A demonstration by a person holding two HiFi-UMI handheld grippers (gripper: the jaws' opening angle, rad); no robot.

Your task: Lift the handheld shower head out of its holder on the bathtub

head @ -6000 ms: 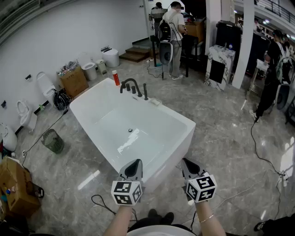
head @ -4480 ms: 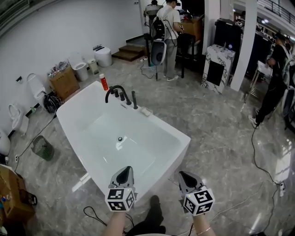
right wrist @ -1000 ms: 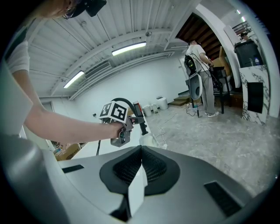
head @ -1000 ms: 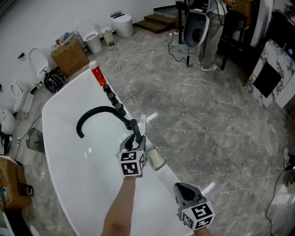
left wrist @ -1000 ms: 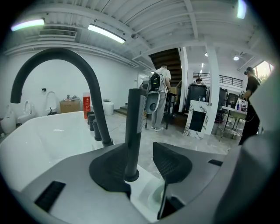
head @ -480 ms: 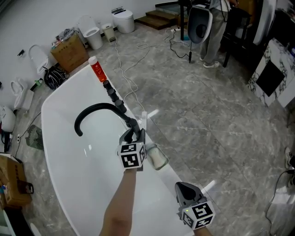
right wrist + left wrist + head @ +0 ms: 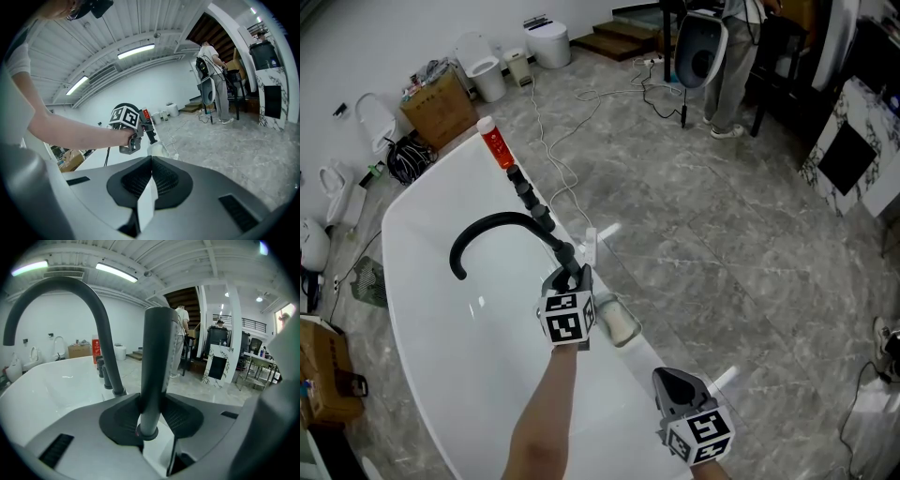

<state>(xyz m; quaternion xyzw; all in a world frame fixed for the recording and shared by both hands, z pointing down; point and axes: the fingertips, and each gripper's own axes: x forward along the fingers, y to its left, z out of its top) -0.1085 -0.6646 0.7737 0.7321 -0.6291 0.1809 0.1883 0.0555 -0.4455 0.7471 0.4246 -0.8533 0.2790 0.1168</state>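
The handheld shower head [image 7: 570, 255] is a dark grey upright rod in its holder on the white bathtub's rim [image 7: 422, 309], just beside the arched black spout [image 7: 487, 225]. My left gripper [image 7: 573, 276] is at the rod. In the left gripper view the rod [image 7: 157, 357] stands between the jaws of the left gripper [image 7: 150, 416], which are closing, and both pads touch its lower part. My right gripper [image 7: 671, 381] hangs lower right over the tub edge, apart from the taps. Its jaws meet in the right gripper view [image 7: 151, 161] with nothing between them.
Black tap handles [image 7: 530, 199] and a red bottle [image 7: 494, 145] line the rim beyond the spout. A white dish [image 7: 618, 324] lies on the rim right of my left gripper. Cables [image 7: 562, 141] trail over the marble floor. A person [image 7: 214, 86] stands at the back, and boxes and toilets [image 7: 441, 103] line the wall.
Since the earliest frames I came from the tub's end to its tap side. Over the last second my left gripper sank slightly onto the shower rod; the right one barely moved.
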